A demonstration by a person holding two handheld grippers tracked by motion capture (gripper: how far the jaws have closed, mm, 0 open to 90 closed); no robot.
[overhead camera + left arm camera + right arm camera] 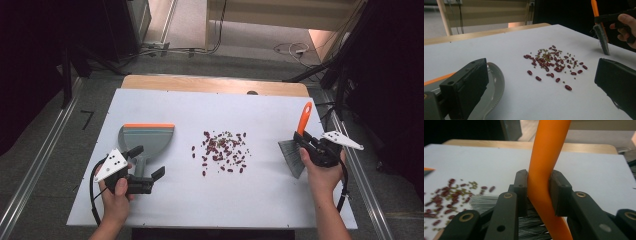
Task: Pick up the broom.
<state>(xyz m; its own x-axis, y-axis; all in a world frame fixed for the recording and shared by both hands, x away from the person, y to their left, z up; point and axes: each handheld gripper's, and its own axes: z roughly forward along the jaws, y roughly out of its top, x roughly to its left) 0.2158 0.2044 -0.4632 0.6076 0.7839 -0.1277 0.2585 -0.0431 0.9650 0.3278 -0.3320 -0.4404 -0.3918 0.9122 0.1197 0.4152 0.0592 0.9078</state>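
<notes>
The brush (299, 145) stands at the table's right side, right of the beans (222, 150), its orange handle up and bristles down toward the white table (270, 200). The right gripper (306, 144), held in a hand (324, 175) with the forearm coming up from the bottom edge, is clamped on that handle; its 2 jaws press it from both sides. The bristle tips seem just off the table, though that is hard to judge. The left gripper (148, 161) hangs spread wide around the dustpan (145, 140) handle, not pressing it; the jaws hide part of the pan.
</notes>
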